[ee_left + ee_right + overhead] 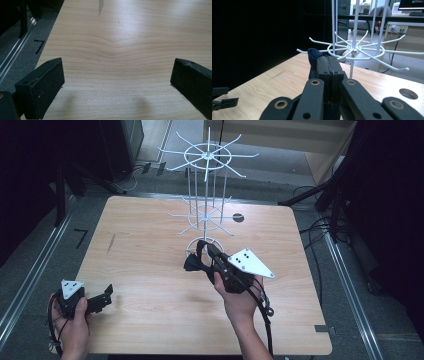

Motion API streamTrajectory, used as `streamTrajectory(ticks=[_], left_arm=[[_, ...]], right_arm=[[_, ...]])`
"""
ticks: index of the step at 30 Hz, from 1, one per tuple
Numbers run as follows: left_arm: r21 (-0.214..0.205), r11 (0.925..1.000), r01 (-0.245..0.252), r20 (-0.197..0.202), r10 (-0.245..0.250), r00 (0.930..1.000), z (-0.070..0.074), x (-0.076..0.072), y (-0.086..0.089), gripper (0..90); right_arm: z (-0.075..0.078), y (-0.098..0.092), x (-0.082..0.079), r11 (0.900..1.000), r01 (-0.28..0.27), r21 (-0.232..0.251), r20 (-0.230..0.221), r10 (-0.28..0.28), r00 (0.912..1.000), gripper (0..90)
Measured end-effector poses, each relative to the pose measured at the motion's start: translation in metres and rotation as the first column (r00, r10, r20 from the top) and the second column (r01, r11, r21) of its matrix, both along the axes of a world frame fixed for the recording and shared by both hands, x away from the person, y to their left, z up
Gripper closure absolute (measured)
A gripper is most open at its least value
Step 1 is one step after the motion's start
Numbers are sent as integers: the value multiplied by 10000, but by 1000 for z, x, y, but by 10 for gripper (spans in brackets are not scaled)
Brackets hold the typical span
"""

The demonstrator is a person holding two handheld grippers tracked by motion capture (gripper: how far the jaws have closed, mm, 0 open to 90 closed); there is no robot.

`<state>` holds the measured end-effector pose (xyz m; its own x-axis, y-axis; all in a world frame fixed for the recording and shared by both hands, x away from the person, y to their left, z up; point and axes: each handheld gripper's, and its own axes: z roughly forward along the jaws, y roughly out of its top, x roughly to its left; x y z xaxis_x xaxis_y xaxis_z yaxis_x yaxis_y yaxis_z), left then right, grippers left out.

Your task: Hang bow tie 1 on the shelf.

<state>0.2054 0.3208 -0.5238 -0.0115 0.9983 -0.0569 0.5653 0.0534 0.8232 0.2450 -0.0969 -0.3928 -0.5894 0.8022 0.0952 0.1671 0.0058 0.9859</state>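
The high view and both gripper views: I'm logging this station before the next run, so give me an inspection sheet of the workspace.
Surface: light wooden table, a round hole near the far edge and a dark streak at the left.
Job's things: white wire rack stands upright at the far middle; a dark blue cloth item is pinched at its base.
Clutter: nothing seen.
Grippers: right hand-held gripper shut on the cloth item beside the rack's base; left hand-held gripper open over the near left corner, nothing between its jaws.
Cables: a black cable trails from the right gripper; more lie on the floor at right.
Surroundings: grey floor, metal rails, dark stands.
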Motion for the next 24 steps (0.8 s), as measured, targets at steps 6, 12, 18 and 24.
streamTrajectory(ticks=[6, 12, 18, 24], left_arm=[[6, 10000, 7, -14, -7, 10000, 0, 0, 0, 0], [-8, 10000, 4, -26, -4, 10000, 0, 0, 0, 0], [-8, 10000, 2, 6, -2, 10000, 0, 0, 0, 0], [-6, 10000, -6, -13, 6, 10000, 0, 0, 0, 0]], right_arm=[[4, 0, 1, 10000, 1, 49, 50, -1, 10000, 900], [8, 1, 3, 10000, -3, 58, 99, 2, 10000, 900], [10, 1, 5, 10000, 20, 54, 108, -20, 9999, 900], [11, 1, 10, 10000, 64, 37, 56, -64, 10000, 900]])
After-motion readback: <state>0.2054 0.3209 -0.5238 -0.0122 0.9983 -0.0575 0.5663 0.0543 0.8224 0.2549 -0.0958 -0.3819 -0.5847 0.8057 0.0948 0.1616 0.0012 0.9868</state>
